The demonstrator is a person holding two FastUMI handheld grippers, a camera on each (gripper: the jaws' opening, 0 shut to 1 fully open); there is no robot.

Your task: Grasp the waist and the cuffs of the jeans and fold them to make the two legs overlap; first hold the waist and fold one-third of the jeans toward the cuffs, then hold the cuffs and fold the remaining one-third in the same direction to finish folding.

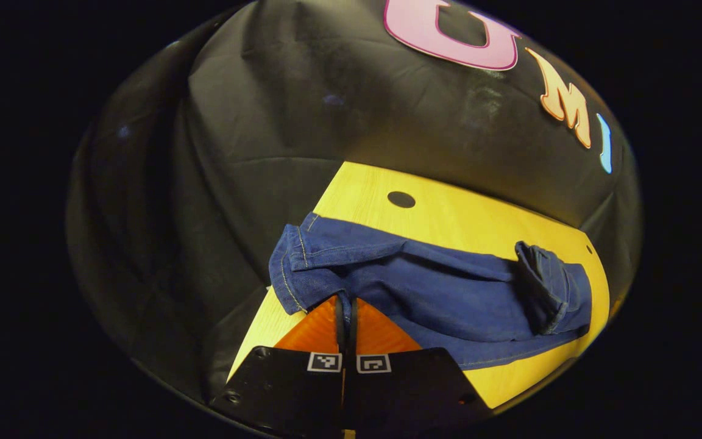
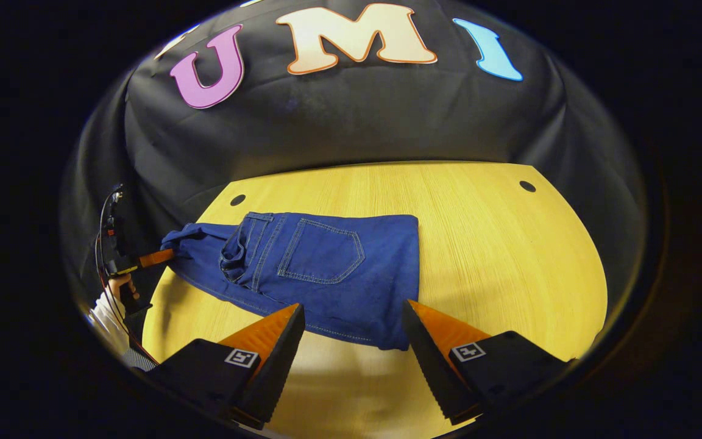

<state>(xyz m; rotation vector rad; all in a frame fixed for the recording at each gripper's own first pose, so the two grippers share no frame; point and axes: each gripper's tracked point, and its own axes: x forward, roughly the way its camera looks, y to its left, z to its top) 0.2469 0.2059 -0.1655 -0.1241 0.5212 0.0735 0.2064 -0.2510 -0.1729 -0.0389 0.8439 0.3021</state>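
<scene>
Left gripper view looks along the left tool (image 1: 345, 305), whose fingers are pressed together on the near edge of the dark blue denim jeans (image 1: 424, 286), pinching a bit of cloth at the end that hangs over the corner of the yellow wooden worktop (image 1: 448, 213). In the right gripper view the right tool (image 2: 354, 317) hovers with its fingers spread wide, just short of the near edge of the jeans and touching nothing. The left tool also shows at the far left of that view, held by a hand (image 2: 120, 286) and clamped on the cuff end.

The risks I judge from here: the left pinch appears to take only a thin margin of cloth, so a pull could slip it free or drag just one layer, leaving the legs out of line. With the right tool not yet gripping, any lift from the left alone could drag the whole garment across the smooth worktop or skew the fold already made.

The jeans lie across the left half of the worktop, already partly folded into a thick block with a back pocket and waistband facing up. The folded right edge is straight; the cuff end is rumpled and bunched, with pale stitching along the seams.
</scene>
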